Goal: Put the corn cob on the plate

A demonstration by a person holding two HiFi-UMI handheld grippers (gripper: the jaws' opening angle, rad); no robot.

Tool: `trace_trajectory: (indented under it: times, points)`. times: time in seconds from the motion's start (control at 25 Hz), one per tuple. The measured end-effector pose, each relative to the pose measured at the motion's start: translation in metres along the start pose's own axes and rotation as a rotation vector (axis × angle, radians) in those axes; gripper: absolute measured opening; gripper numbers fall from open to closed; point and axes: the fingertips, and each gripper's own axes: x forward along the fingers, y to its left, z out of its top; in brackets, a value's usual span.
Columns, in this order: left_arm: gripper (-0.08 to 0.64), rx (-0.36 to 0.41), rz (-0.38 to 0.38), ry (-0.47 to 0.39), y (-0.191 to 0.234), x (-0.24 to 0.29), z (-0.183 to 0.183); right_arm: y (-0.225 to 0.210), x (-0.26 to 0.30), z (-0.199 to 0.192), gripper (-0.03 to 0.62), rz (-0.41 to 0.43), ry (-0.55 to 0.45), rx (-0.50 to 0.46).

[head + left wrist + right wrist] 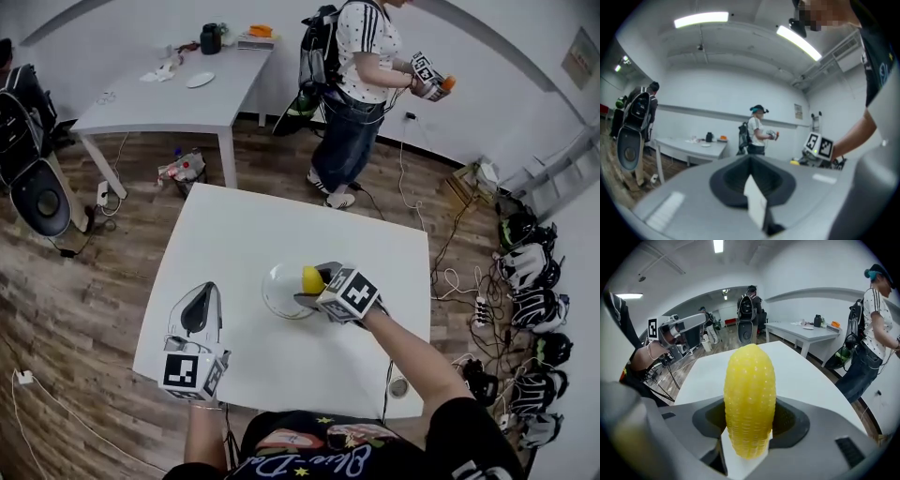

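The yellow corn cob (312, 278) is clamped between the jaws of the right gripper (319, 294). In the right gripper view the jaws close on its lower part and its rounded tip juts out past them. In the head view the cob shows over the right part of the white round plate (278, 292); whether it touches the plate cannot be told. The plate lies near the middle of the white square table (234, 234), well in from every edge. The far half of the tabletop is bare, as is the strip to the plate's left.

The left gripper (199, 302) hangs over the table's near left edge, well apart from the plate, its jaws together with nothing between them.

Beyond the far edge a person in a striped white shirt (364, 56) stands on the wooden floor (84, 300). A long grey table (169, 108) stands at the far left, and dark bags (530, 272) line the right wall.
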Motion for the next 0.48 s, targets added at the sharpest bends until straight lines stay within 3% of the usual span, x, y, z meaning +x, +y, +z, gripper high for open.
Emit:
trace_trajectory:
  times: [0.2, 0.48]
  points:
    - [-0.014, -0.006, 0.022, 0.017, 0.022, 0.000, -0.009, -0.008, 0.031, 0.003, 0.242, -0.005, 0.085, 0.000]
    - [-0.014, -0.026, 0.019, 0.038, 0.033, -0.002, -0.021, -0.007, 0.065, 0.009, 0.244, -0.030, 0.102, 0.010]
